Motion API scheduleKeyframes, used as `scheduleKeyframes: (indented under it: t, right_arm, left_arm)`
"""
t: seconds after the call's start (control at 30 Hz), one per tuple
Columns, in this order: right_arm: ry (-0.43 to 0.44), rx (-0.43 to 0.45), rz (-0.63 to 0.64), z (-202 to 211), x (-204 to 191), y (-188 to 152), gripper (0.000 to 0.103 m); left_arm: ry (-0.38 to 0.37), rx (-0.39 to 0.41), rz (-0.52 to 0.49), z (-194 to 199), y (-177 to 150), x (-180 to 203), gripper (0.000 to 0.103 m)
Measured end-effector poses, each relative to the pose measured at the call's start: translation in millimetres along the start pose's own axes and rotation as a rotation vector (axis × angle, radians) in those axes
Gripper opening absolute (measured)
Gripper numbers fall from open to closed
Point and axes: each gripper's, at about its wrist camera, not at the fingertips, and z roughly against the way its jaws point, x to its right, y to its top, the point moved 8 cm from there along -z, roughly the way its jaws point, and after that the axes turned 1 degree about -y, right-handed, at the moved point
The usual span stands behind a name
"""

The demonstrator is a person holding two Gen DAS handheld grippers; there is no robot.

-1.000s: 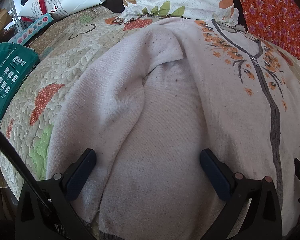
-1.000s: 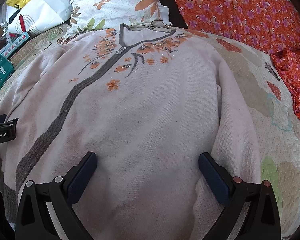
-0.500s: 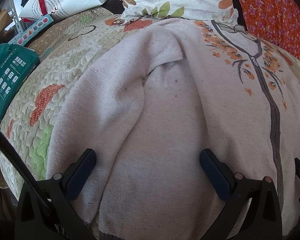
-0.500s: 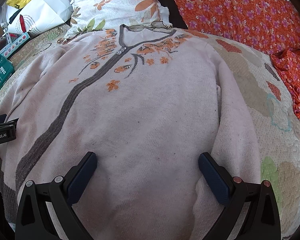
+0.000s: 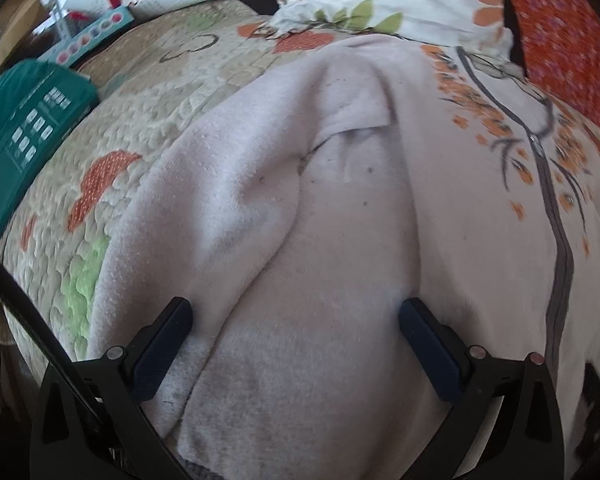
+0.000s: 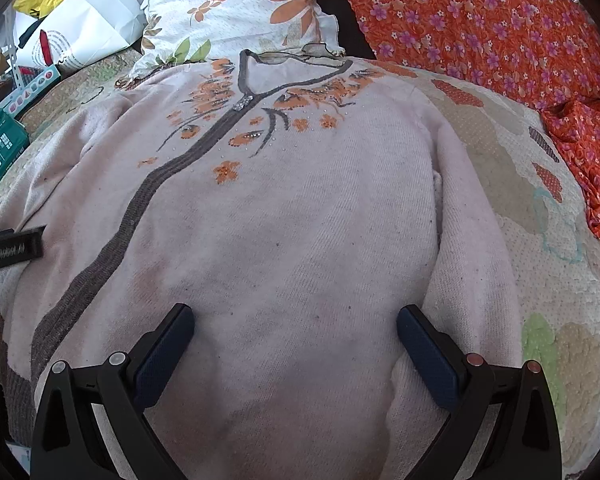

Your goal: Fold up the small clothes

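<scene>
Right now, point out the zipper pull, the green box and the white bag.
zipper pull (image 6: 243, 103), right wrist view, on the sparkly tab.
green box (image 5: 24, 136), left wrist view, on its printed top face.
white bag (image 6: 88, 28), right wrist view, on its creased side.

The pale pink cardigan (image 6: 300, 220) is lying spread over most of the quilted bedspread (image 5: 112, 128), leaving open strips of quilt along its left sleeve (image 5: 204, 208) and beyond its right sleeve (image 6: 472, 264) where a gripper could be passing. At the far end a floral pillow (image 6: 236, 8) is pressing against the collar, and an orange flowered cloth (image 6: 500, 32) is bounding the right side. Along the left edge a green box (image 5: 24, 128), a strip of colour pots (image 5: 88, 40) and a white bag (image 6: 84, 20) are crowding the way, while the left gripper (image 5: 296, 332) and the right gripper (image 6: 296, 332) are both standing wide apart just over the lower body of the cardigan.
</scene>
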Motion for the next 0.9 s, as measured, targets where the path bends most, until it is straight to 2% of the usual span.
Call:
scheduleKeyframes:
  t: [0.1, 0.17, 0.23, 0.27, 0.37, 0.5, 0.57, 0.67, 0.77, 0.9]
  right_arm:
    - [-0.012, -0.014, 0.008, -0.8, -0.5, 1.0, 0.103]
    - [-0.006, -0.062, 0.022, -1.5, -2.0, -5.2, 0.103]
    - [-0.002, -0.076, 0.026, -1.6, -2.0, -7.4, 0.103]
    - [-0.003, -0.086, 0.030, -1.7, -2.5, -9.2, 0.103]
    - [-0.004, -0.096, 0.034, -1.5, -2.9, -10.0, 0.103]
    - [0.006, -0.086, 0.033, -1.0, -1.4, -9.5, 0.103]
    - [0.013, -0.072, 0.033, -0.2, -1.2, -9.5, 0.103]
    - [0.020, -0.054, 0.033, 0.6, -2.3, -9.4, 0.103]
    - [0.018, -0.051, 0.033, 0.8, -3.6, -9.6, 0.103]
    - [0.019, -0.066, 0.030, 0.6, -3.3, -9.9, 0.102]
  left_arm:
    - [-0.012, 0.072, 0.022, -0.3, 3.0, -0.6, 0.103]
    - [0.080, 0.129, -0.018, 5.4, -0.9, -2.8, 0.103]
    - [0.134, 0.122, -0.016, 10.4, -2.8, -1.6, 0.103]
    - [0.137, 0.093, -0.012, 11.7, -3.4, -0.4, 0.103]
    - [0.096, 0.061, -0.004, 11.4, -3.4, -1.6, 0.103]
    - [0.015, -0.045, -0.023, 9.7, -2.1, 1.6, 0.103]
    - [-0.038, -0.051, -0.041, 19.2, 2.3, 4.4, 0.102]
    - [-0.066, 0.033, -0.075, 47.6, 17.9, 4.8, 0.102]
    - [-0.068, 0.114, -0.154, 74.5, 32.0, 6.7, 0.102]
    - [-0.073, 0.187, -0.201, 93.4, 44.1, 3.0, 0.102]
